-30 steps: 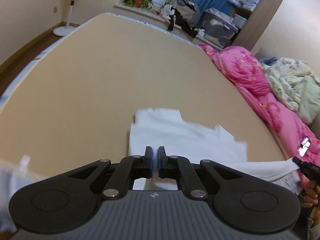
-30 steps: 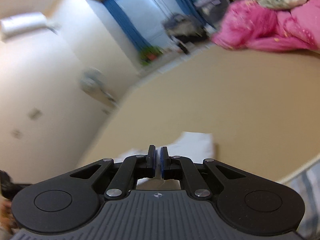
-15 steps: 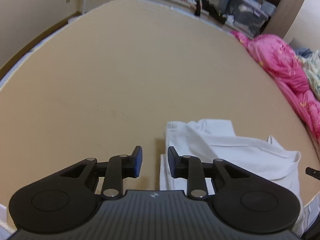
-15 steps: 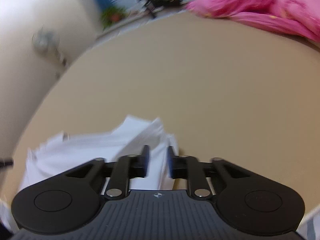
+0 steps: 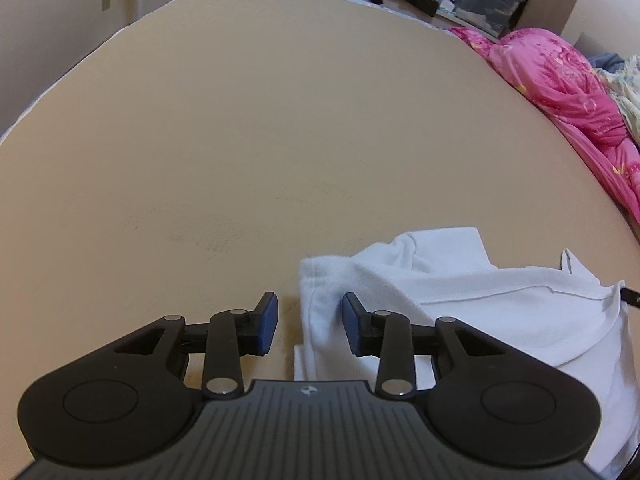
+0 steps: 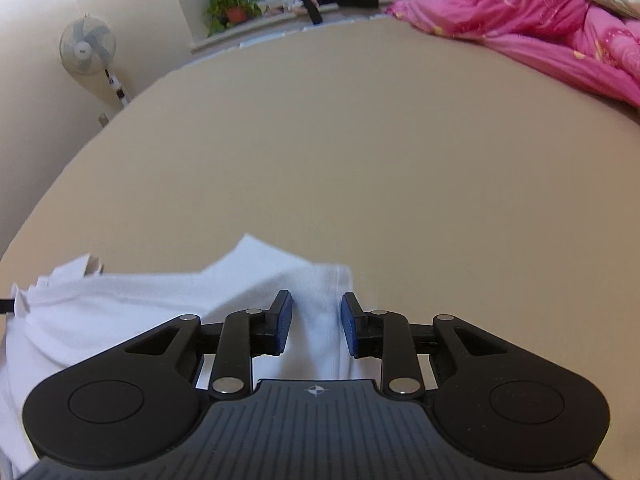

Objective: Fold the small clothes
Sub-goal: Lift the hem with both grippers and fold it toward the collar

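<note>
A small white garment (image 5: 460, 300) lies loosely rumpled on the tan bed sheet (image 5: 280, 120), at the near right in the left wrist view. My left gripper (image 5: 310, 326) is open, its fingers straddling the garment's left edge. In the right wrist view the same white garment (image 6: 160, 304) spreads to the near left. My right gripper (image 6: 316, 326) is open over the garment's right edge. Neither gripper holds the cloth.
A pink quilt (image 5: 568, 92) is heaped along the bed's right side, also in the right wrist view (image 6: 540, 20). A standing fan (image 6: 88, 46), a potted plant (image 6: 234, 10) and clutter stand beyond the far edge of the bed.
Both grippers were shut on the garment a second ago and have opened, letting it drop onto the sheet. Both now sit lower, close over the cloth's edges.
</note>
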Motion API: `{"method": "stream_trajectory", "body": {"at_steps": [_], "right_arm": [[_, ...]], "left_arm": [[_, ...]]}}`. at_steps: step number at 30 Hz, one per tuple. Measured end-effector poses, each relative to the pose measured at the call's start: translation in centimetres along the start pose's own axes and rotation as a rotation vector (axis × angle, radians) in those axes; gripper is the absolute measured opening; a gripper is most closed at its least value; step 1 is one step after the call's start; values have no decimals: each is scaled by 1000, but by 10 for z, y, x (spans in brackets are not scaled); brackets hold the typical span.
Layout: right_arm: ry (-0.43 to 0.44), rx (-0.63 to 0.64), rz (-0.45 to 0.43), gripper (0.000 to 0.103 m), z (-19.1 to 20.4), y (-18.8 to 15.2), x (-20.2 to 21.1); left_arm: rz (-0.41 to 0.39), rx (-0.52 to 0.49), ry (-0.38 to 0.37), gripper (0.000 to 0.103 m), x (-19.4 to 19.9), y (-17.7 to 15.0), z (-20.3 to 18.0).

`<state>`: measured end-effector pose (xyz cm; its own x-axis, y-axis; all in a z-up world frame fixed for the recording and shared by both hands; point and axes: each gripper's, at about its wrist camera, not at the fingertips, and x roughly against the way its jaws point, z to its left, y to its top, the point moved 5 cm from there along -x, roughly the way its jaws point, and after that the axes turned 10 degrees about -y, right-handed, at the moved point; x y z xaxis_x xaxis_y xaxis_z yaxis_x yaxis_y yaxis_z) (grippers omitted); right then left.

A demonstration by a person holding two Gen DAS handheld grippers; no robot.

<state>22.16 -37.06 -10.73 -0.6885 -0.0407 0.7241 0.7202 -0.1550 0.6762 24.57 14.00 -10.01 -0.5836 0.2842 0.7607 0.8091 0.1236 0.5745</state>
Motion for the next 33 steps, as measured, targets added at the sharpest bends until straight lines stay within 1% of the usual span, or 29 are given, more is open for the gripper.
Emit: {"method": "stream_trajectory", "body": {"at_steps": [1,2,3,4,6,7,8,9,10,13,14,15,16,17,19,20,21,23,24,26,27,29,30,32,33], "right_arm": [[6,-1,-3,27,2,3,-4],[10,1,-6,12,2,4,-6],[15,4,-13,5,2,6,-9],[17,-5,-31,5,2,14,-15],[12,-75,-111,4,-4,25,-5],[7,-115,-134,4,-8,30,-3],[-5,-160,-150,4,-13,34,-1],[-27,-182,-150,4,-16,35,-3],[-62,-190,-128,4,-18,34,-10],[-90,-206,-31,6,-17,28,-33],[-113,-202,-8,7,-16,27,-38],[-139,-199,-8,9,-15,27,-38],[-155,-197,-22,13,-15,29,-34],[-161,-200,-40,19,-15,30,-28],[-155,-219,-66,22,-14,29,-12],[-141,-229,-67,22,-13,27,-3],[-125,-235,-60,22,-10,23,5],[-88,-233,-31,22,-6,13,24],[-69,-224,-20,22,-4,6,34],[-39,-174,15,24,6,-12,52],[-44,-129,36,25,10,-22,63],[-47,-66,77,29,19,-42,74],[-44,-42,102,29,23,-50,77],[-41,-12,147,29,24,-68,82],[-42,-4,173,29,23,-75,82]], "left_arm": [[-2,-13,1,6,-2,1,-1],[-17,-26,10,6,-1,4,-2],[-52,-29,19,5,3,8,-3],[-105,-21,10,5,10,14,-4],[-203,-26,-6,5,22,24,-10],[-234,-40,4,5,23,26,-12],[-244,-51,20,5,20,28,-14],[-238,-58,39,5,14,28,-14],[-216,-62,57,5,5,28,-14],[-123,-45,104,10,-19,25,-10],[-109,-25,92,13,-20,24,-10],[-112,7,53,19,-15,24,-9],[-129,33,15,24,-8,25,-8],[-148,49,-6,26,2,25,-9],[-172,70,-35,26,21,23,-11],[-161,69,-49,26,27,20,-14],[-134,54,-54,26,33,16,-19],[-74,4,-24,26,42,4,-29],[-30,-23,1,26,47,-4,-35],[40,-32,50,26,54,-25,-41],[57,-15,57,26,61,-37,-40],[83,22,25,26,70,-64,-42],[109,23,14,26,70,-77,-44],[161,18,40,26,68,-94,-46],[171,20,47,26,67,-100,-46]]}}
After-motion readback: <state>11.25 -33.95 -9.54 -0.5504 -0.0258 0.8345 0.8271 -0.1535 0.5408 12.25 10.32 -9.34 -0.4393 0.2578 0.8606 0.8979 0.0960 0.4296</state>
